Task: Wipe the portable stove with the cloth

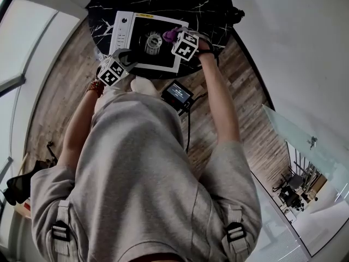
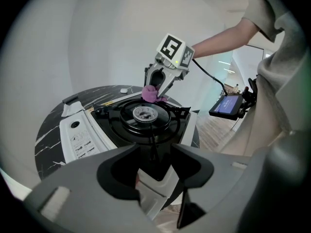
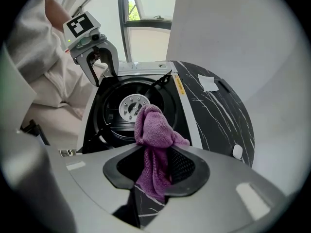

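The stove sits at the near edge of the round black counter. Its long axis runs side to side in front of the person, with the white control panel at the left end and the round burner in the black well to the right of it. The cloth, a purple bunch, is over the far right part of that well, just beyond the burner.

The right gripper holds it. In the right gripper view the jaws are closed partway onto the cloth, pinching its middle. One bunched end sticks out past the tips toward the stove top and the rest trails back between them. The cloth's long axis therefore follows the jaws, steeply downward, and its free end points at the rim of the well. Whether it already touches the metal cannot be made out.

From that end, the burner and the rest of the well lie toward the left gripper. The coming stroke would likely run along the stove's length toward the control panel, and the right hand is the one placed for it.

The left gripper is at the stove's near edge with its jaws wide apart, astride the white rim. Nothing shows them pinching it.
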